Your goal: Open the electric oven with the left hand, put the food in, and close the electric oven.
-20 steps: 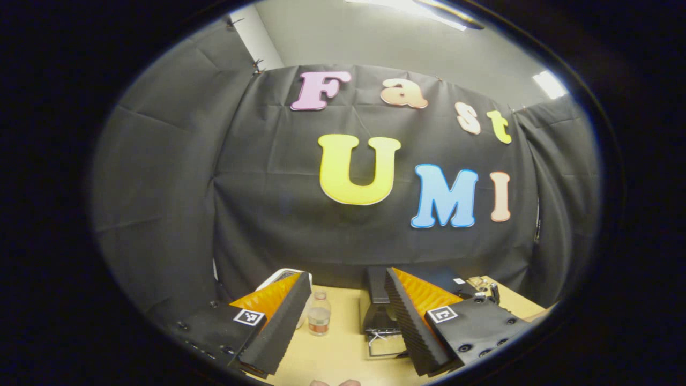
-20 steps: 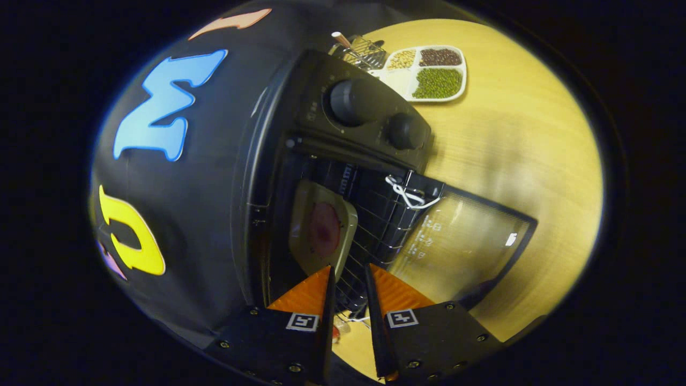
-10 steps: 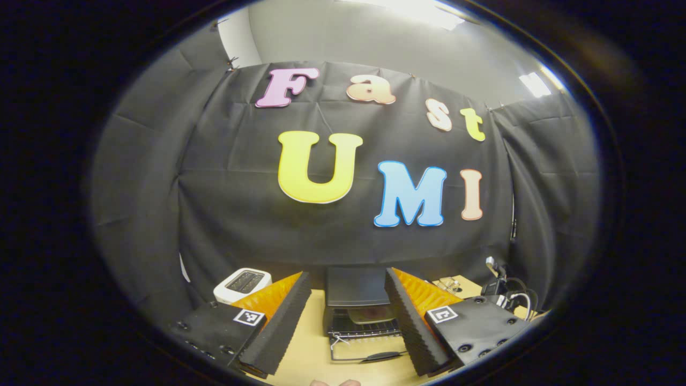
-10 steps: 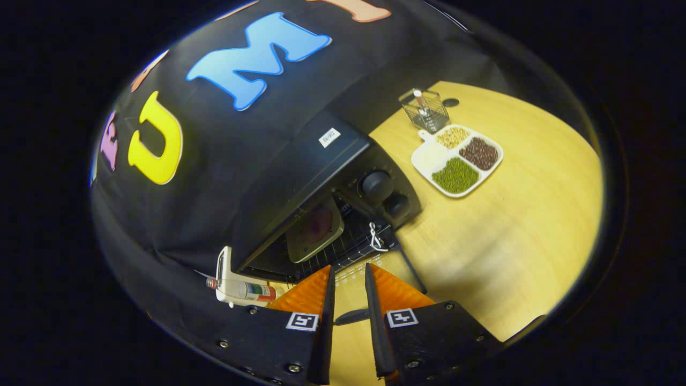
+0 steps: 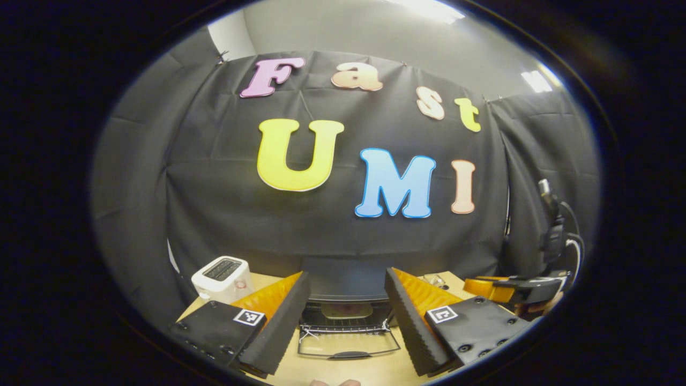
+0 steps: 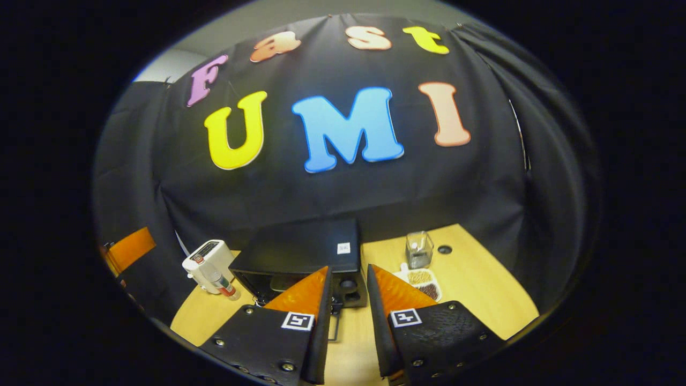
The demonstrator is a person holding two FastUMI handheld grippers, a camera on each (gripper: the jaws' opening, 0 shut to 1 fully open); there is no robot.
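Note:
The black electric oven stands at the back of the wooden table, its glass door folded down flat toward me. A plate of food rests on the rack inside. My left gripper is open wide and held back from the oven, which lies between its fingers farther off. My right gripper hovers in front of the oven with a narrow gap between its fingers and nothing in it. It appears at the right of the left gripper view as the right gripper.
A white toaster stands left of the oven, with a small bottle beside it. Right of the oven are a divided tray of beans and a clear holder. Bare table stretches to the right.
My right gripper has pulled back from the oven mouth and levelled out, leaving the plate inside. The left gripper has swung so the open oven sits centred between its fingers.

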